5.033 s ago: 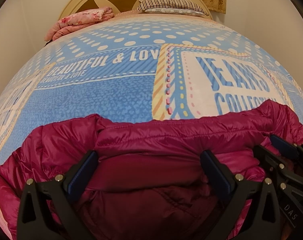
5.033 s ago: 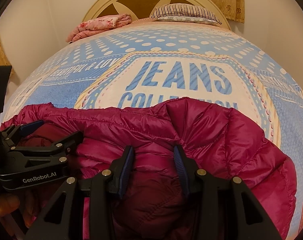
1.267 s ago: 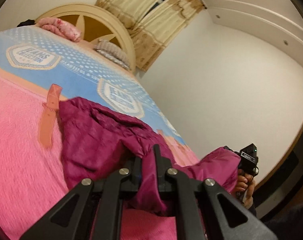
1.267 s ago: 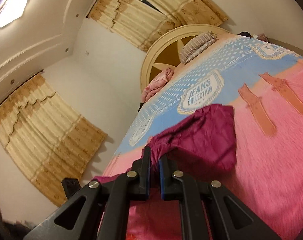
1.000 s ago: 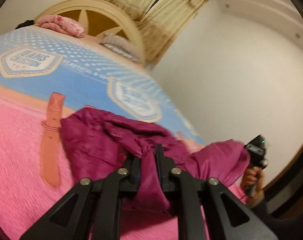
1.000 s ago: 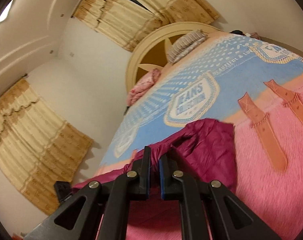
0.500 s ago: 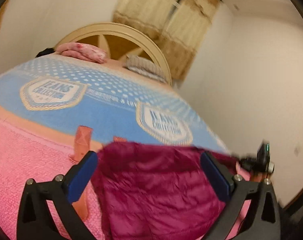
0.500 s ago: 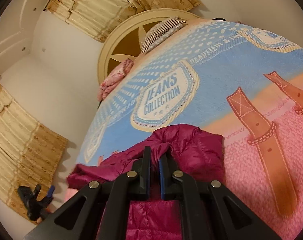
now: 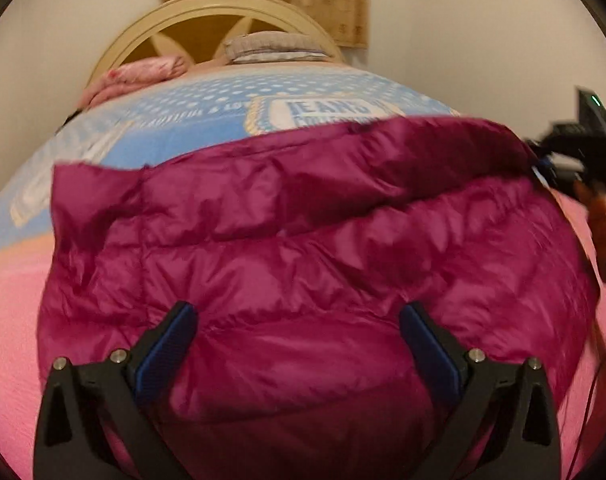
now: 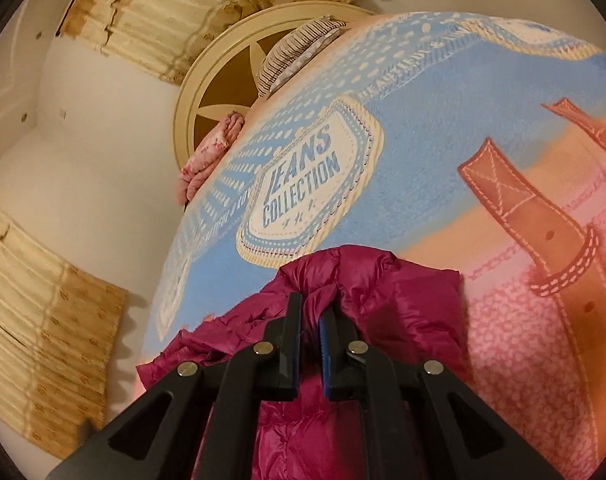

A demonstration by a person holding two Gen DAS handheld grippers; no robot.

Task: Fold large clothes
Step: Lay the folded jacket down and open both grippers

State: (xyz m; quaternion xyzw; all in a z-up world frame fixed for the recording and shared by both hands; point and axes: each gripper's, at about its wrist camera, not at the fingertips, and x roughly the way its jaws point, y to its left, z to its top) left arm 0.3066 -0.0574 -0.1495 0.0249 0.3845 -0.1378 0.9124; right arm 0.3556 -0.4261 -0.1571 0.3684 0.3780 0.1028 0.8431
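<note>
On the pink-and-blue printed bedspread: magenta quilted puffer jacket, long axis crosswise, spread directly beneath the released, wide-spread left gripper; right gripper clenched on its right corner.

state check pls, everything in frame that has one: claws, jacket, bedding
left claw: open, jaws wide, nothing clamped, above the jacket
right claw: shut on a bunched fold of the jacket
magenta puffer jacket: spread on the bed, one corner pinched by the right claw
bedspread: laid flat under the jacket
striped pillow: lying at the headboard
pink blanket: folded, at the headboard
</note>
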